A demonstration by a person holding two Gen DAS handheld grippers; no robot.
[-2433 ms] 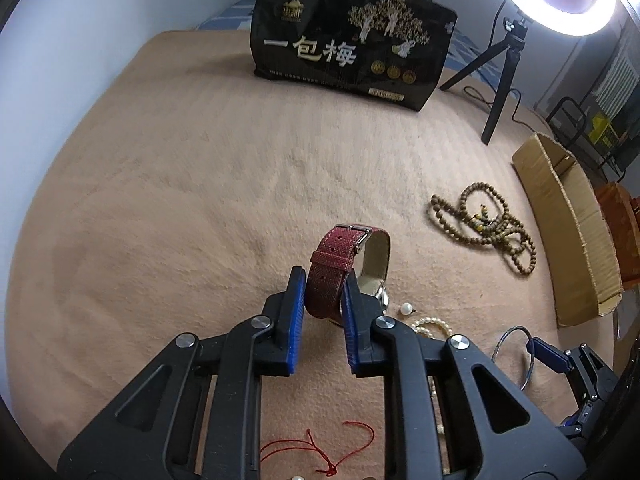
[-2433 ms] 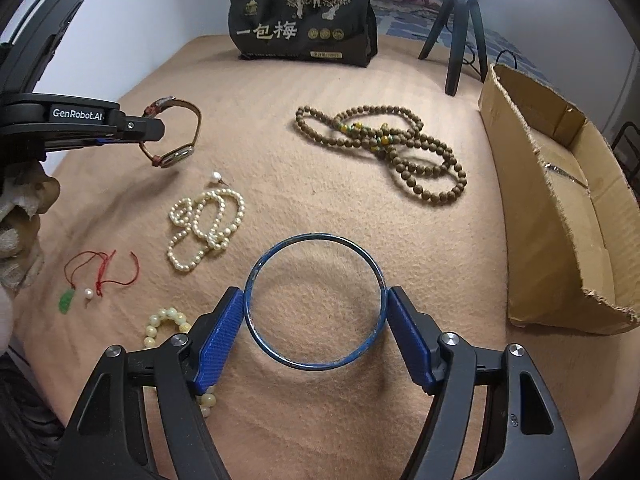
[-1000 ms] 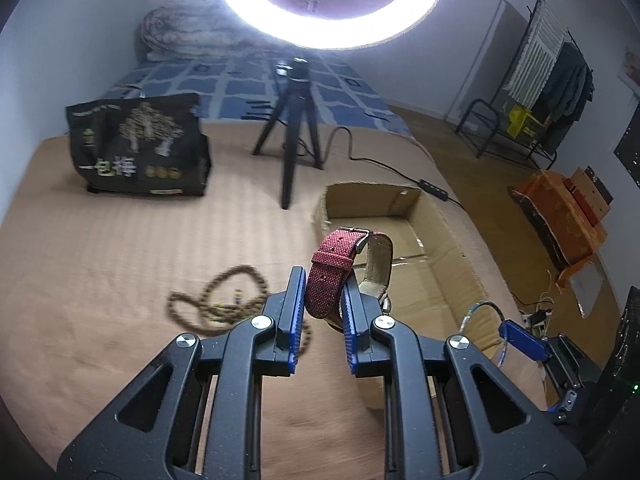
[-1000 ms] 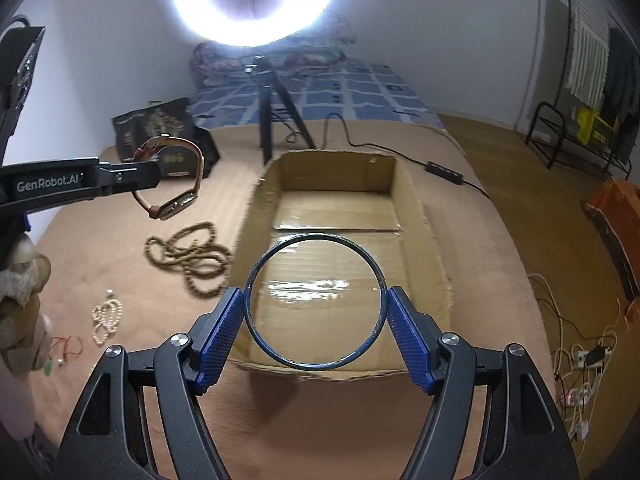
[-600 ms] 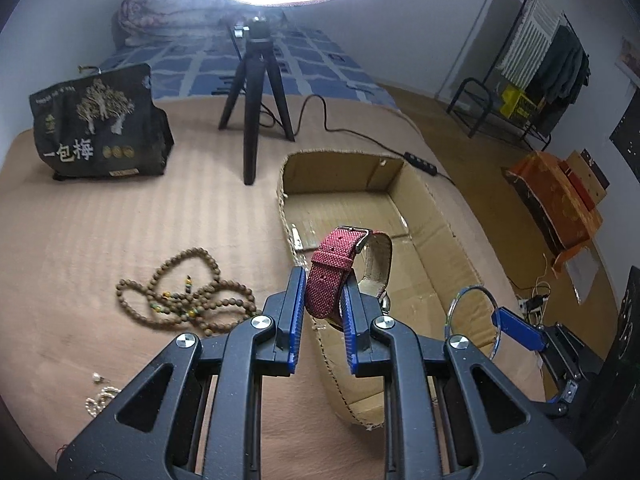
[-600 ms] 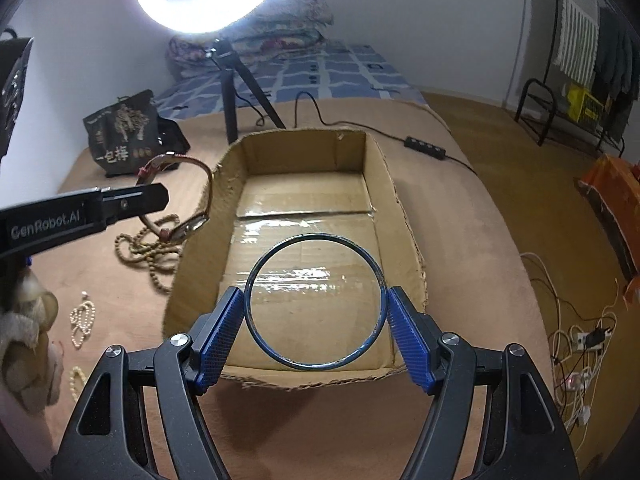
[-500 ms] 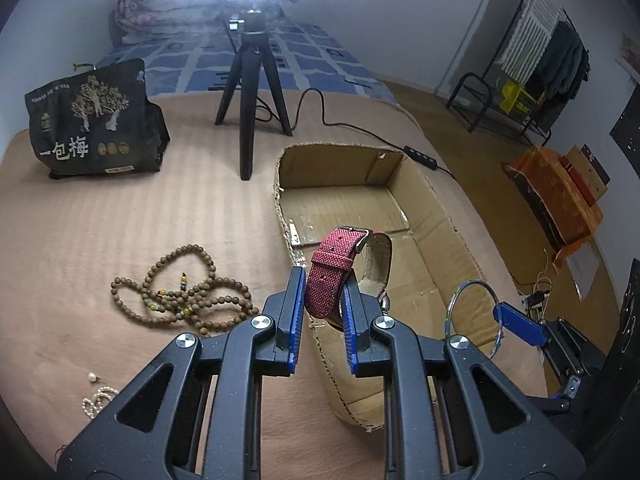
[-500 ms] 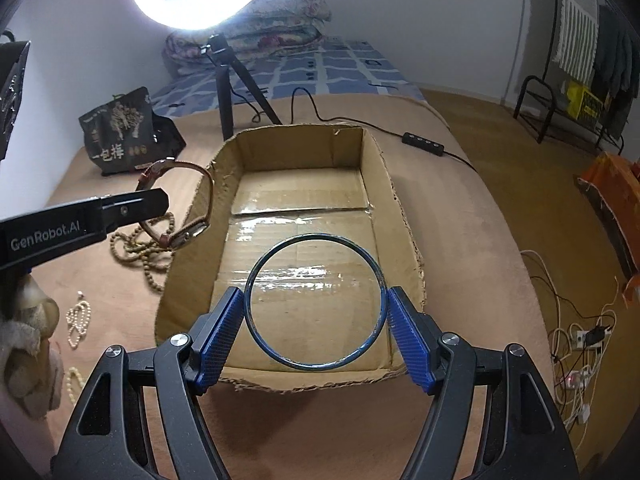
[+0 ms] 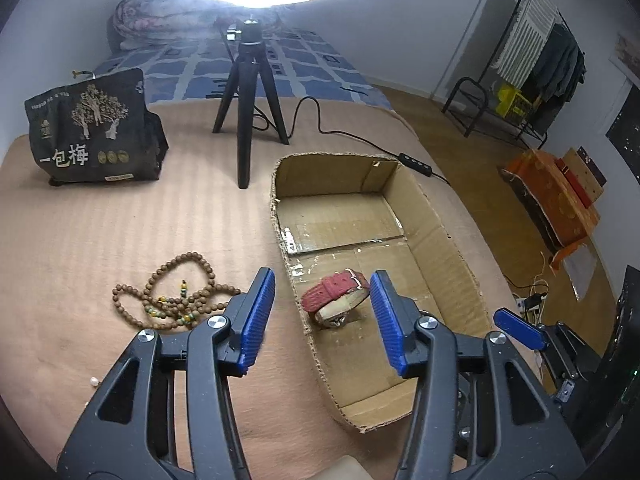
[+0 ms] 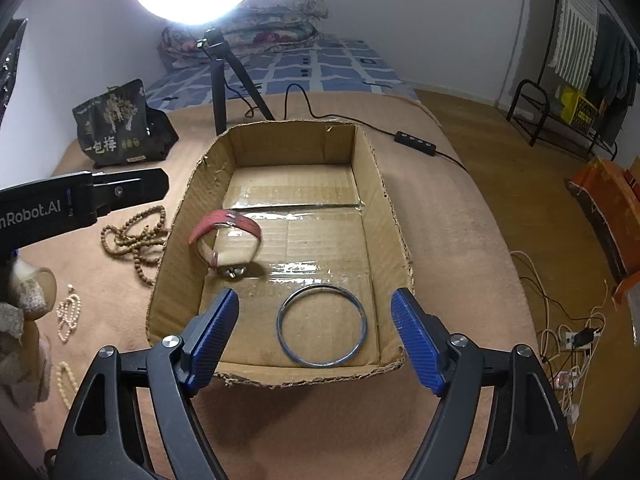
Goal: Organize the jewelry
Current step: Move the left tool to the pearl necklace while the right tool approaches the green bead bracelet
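Both claws opened, watch [image 9: 335,298] and bangle [image 10: 321,326] dropped in box [image 10: 384,196]

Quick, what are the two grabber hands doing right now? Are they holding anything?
Left gripper: open, holding nothing; the red watch lies in the cardboard box.
Right gripper: open, holding nothing; the blue bangle lies in the box.

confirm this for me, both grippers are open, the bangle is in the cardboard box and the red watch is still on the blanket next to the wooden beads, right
Not quite. The red watch lies inside the cardboard box, near the bangle, as the right wrist view shows. The rest holds: left gripper and right gripper are open, and the wooden beads are on the blanket.
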